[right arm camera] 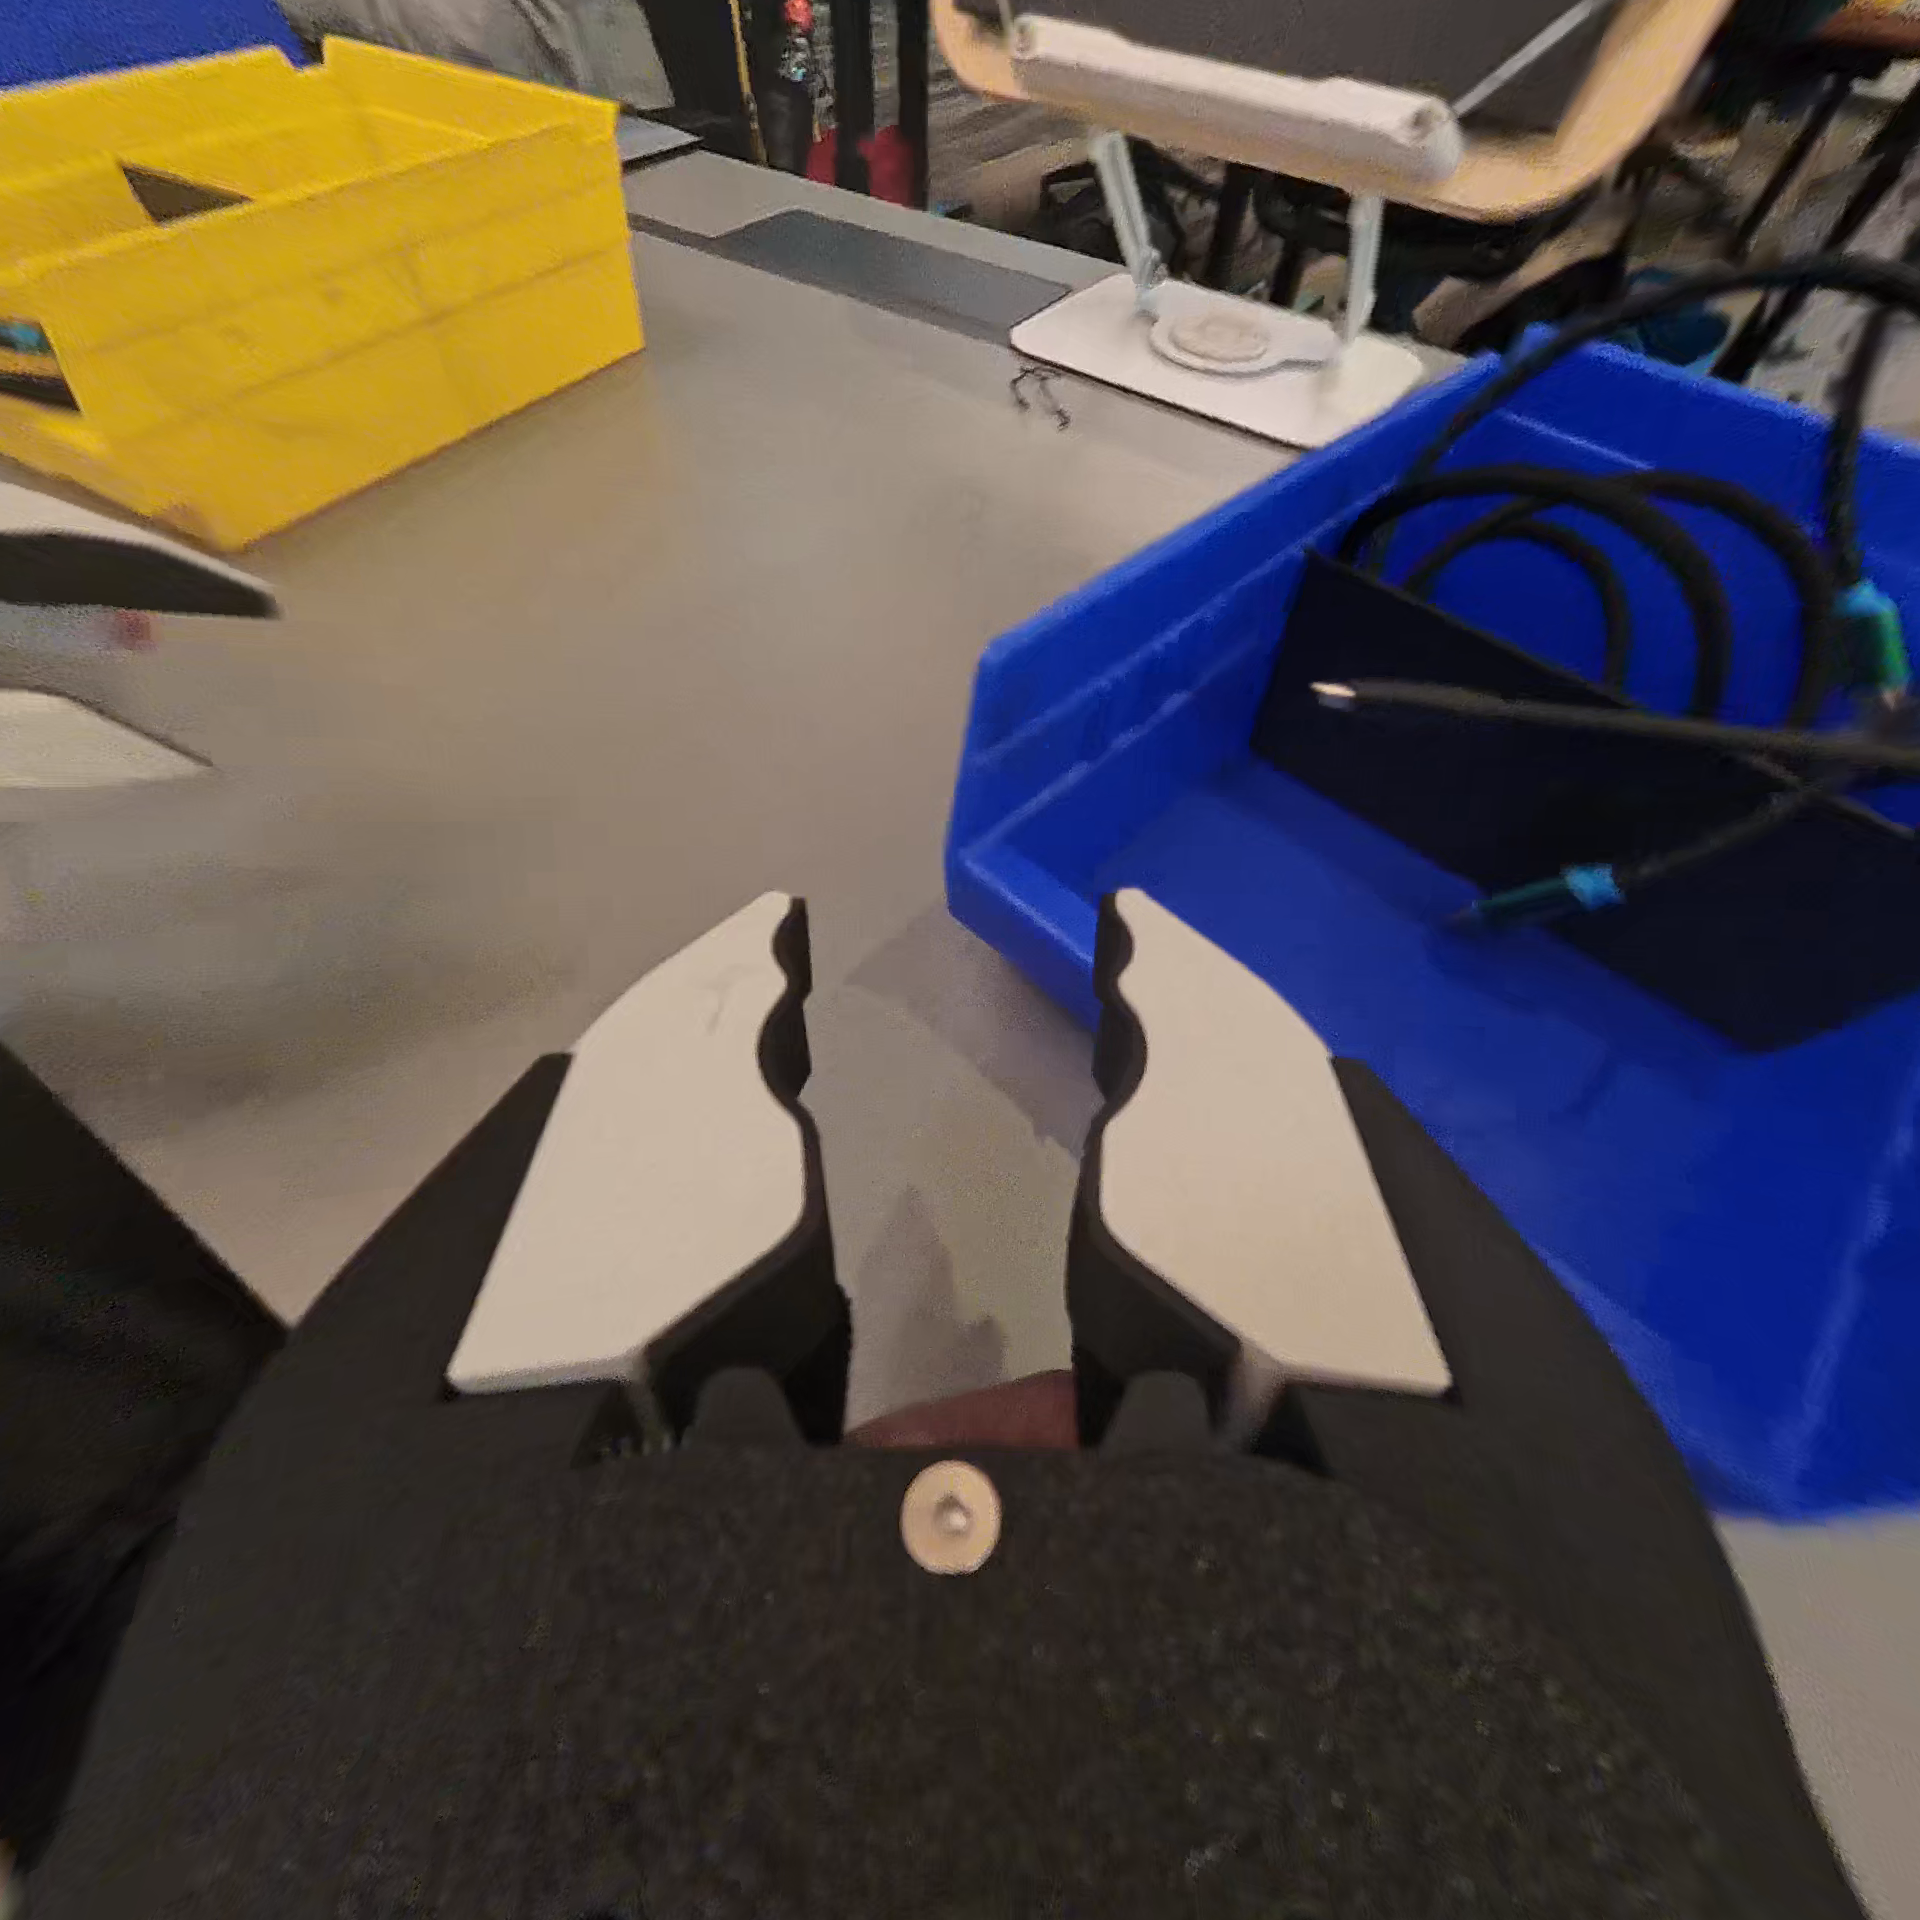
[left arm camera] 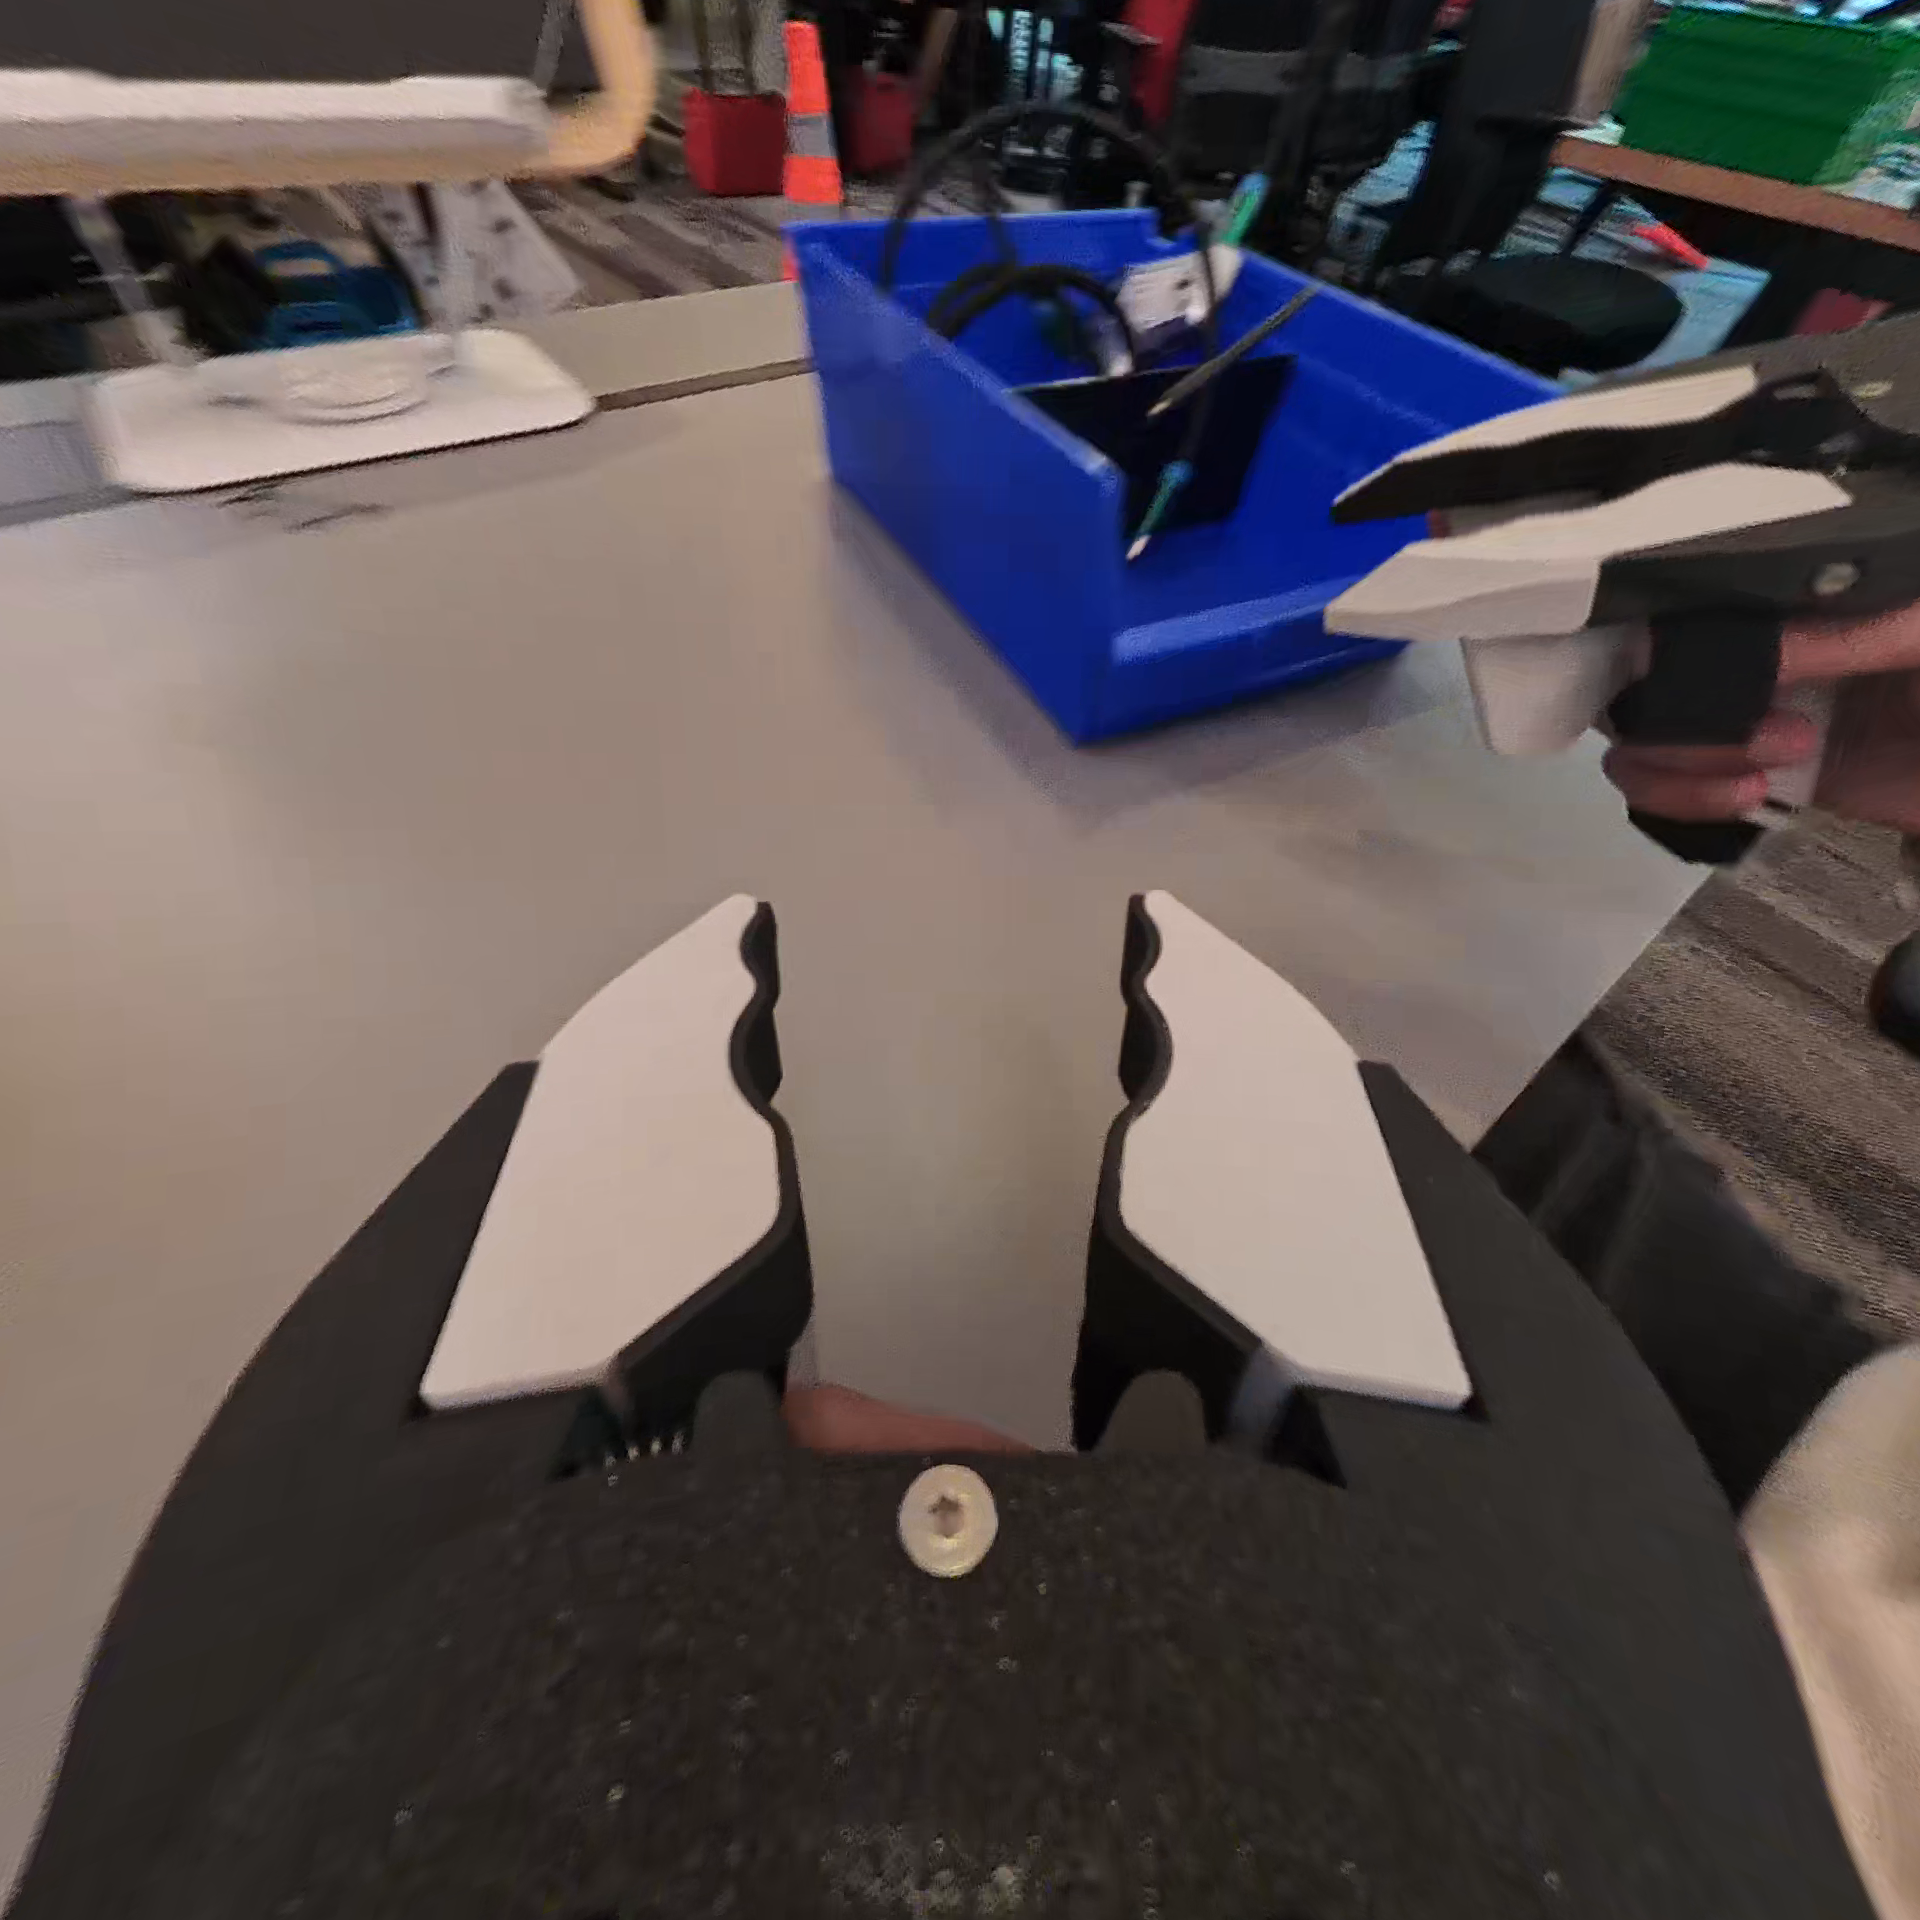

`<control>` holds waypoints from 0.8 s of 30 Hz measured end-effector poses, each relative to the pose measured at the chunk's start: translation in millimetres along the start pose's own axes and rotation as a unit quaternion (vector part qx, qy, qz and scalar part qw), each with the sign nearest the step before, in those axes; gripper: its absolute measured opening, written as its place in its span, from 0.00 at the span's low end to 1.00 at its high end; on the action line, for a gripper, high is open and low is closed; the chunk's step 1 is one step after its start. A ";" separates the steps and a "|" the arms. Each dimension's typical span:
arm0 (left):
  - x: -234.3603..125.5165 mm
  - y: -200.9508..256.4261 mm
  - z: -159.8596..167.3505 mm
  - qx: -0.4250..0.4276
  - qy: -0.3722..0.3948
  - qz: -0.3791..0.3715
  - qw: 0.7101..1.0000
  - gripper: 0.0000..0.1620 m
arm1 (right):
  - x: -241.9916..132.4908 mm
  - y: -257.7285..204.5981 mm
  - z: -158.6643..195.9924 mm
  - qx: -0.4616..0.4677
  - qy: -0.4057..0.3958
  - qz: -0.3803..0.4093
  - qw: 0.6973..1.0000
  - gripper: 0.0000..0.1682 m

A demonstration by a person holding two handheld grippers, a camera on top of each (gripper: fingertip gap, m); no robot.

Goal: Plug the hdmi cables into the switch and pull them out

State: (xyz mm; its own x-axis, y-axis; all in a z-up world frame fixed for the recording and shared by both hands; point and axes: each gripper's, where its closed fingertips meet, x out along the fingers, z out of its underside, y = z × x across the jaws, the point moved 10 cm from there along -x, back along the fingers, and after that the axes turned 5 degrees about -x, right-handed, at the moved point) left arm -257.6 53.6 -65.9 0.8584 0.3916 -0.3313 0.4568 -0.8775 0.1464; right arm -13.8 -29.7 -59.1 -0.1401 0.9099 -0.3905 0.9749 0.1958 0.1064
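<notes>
i have my left gripper (left arm camera: 951,914) hanging above the grey table (left arm camera: 468,779) with its jaws spread and nothing between them, and my right gripper (right arm camera: 951,909) is likewise released and empty, its tips just beside the near corner of the blue bin (right arm camera: 1351,1091). the hdmi cables (right arm camera: 1621,582) sit inside that bin: black braided loops coiled in the far compartment behind a dark divider (right arm camera: 1558,790), with one teal-collared plug (right arm camera: 1548,899) lying across the divider into the front compartment and another teal plug (right arm camera: 1870,634) near the right edge, where the frame cuts the cable off. a thin dark cable end with a pale tip (right arm camera: 1335,694) pokes out over the divider; i cannot tell what kind of connector it is. i can't pick out the switch for certain; in the left wrist view something small and pale (left arm camera: 1164,296) sits among the cables at the back of the bin, too blurred to name. the left wrist view also shows the right gripper side-on at the right edge, partly cut off. both views are smeared by motion blur. on the table a yellow bin (right arm camera: 312,312) stands well apart from the blue one on the far left, and a white stand with a flat base (right arm camera: 1216,353) sits near the far edge. beyond the table i see patterned carpet, an orange cone (left arm camera: 810,114), red containers (left arm camera: 732,140) and a green crate (left arm camera: 1766,94) on another table.
</notes>
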 end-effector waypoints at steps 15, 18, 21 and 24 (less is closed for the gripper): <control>186.9 40.3 -40.2 -0.013 -0.051 -0.063 0.997 0.21 | -40.2 107.5 55.9 0.129 0.002 0.271 0.954 0.24; 188.0 36.3 -44.2 -0.018 -0.055 -0.078 0.995 0.08 | -13.3 113.5 52.7 0.160 -0.046 0.281 0.945 0.10; 175.5 25.1 -48.4 -0.006 -0.038 -0.101 0.994 0.05 | -4.9 104.4 39.2 0.188 -0.051 0.316 0.929 0.01; 145.0 1.5 -54.8 0.005 -0.014 -0.135 0.991 0.04 | 12.6 80.0 19.9 0.167 -0.031 0.311 0.935 0.02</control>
State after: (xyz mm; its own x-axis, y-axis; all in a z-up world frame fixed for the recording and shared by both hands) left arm -119.6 124.2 -62.7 0.6982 0.6051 -0.3826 0.6669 -0.7440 0.0403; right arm 65.8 -9.9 -73.7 0.4718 0.7847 -0.4020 0.8657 -0.4989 0.0422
